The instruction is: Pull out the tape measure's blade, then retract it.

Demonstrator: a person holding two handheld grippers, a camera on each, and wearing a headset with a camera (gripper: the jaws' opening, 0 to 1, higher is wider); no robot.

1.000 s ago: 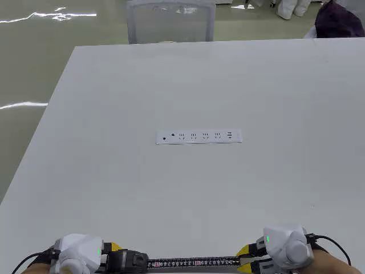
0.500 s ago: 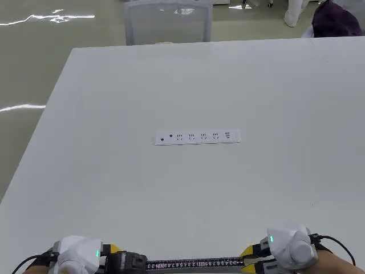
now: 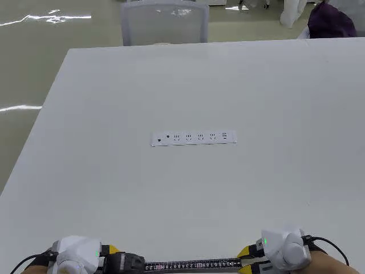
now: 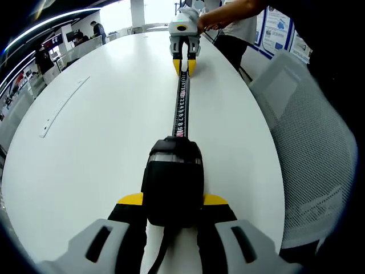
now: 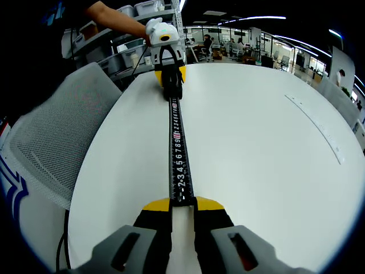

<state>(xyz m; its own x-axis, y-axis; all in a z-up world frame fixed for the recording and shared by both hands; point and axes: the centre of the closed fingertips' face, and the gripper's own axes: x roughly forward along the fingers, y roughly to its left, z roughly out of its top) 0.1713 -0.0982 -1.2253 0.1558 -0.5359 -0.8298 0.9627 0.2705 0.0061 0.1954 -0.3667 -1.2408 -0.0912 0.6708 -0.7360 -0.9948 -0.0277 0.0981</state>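
The black tape measure (image 4: 173, 182) is clamped in the left gripper (image 4: 173, 199) and its blade (image 5: 179, 154) (white numerals 2 to 9 legible) is pinched at the tip by the right gripper (image 5: 182, 204), stretched along the white table's (image 3: 171, 85) near edge.

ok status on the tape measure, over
Left tool shut on tape measure case. Right tool shut on blade, stretched out between them. Power strip well off the line.
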